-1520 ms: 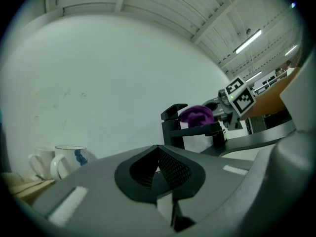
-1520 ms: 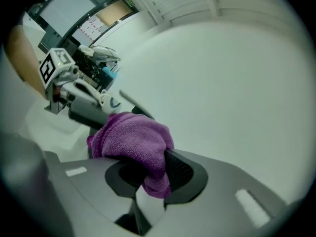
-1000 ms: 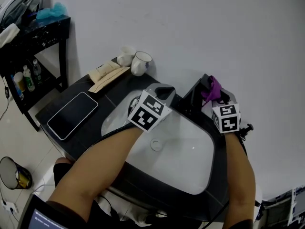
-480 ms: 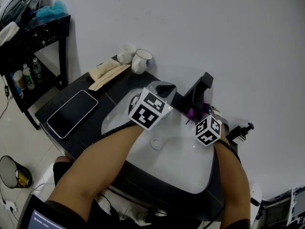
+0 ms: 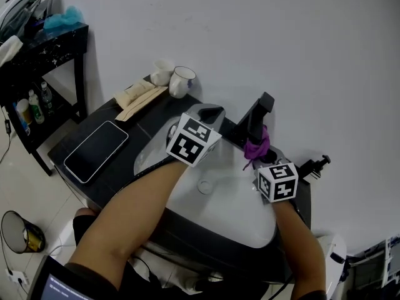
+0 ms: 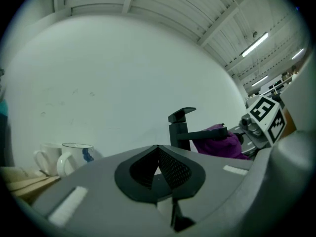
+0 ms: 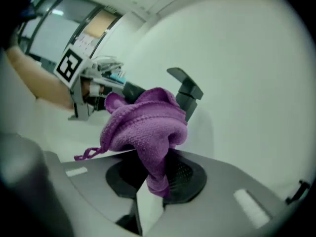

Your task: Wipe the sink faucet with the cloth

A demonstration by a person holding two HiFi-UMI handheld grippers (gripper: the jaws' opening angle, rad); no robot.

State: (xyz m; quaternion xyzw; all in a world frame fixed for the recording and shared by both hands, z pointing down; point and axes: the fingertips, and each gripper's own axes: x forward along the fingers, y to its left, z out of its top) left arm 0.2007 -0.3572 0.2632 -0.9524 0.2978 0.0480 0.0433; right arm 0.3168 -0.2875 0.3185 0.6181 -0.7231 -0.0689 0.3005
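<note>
In head view: white sink (image 5: 231, 205), black faucet (image 5: 256, 116) at its back rim. Readable only in left gripper view: left gripper (image 6: 158, 157) closed tight, nothing between. Only in right gripper view: right gripper (image 7: 157, 181) pinching purple cloth (image 7: 148, 125), pressed against faucet spout.

No legible text, labels or numbers.

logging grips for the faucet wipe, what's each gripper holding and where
Right gripper: purple cloth, pinched by a bunched tail end. Left gripper: nothing, jaws together.
</note>
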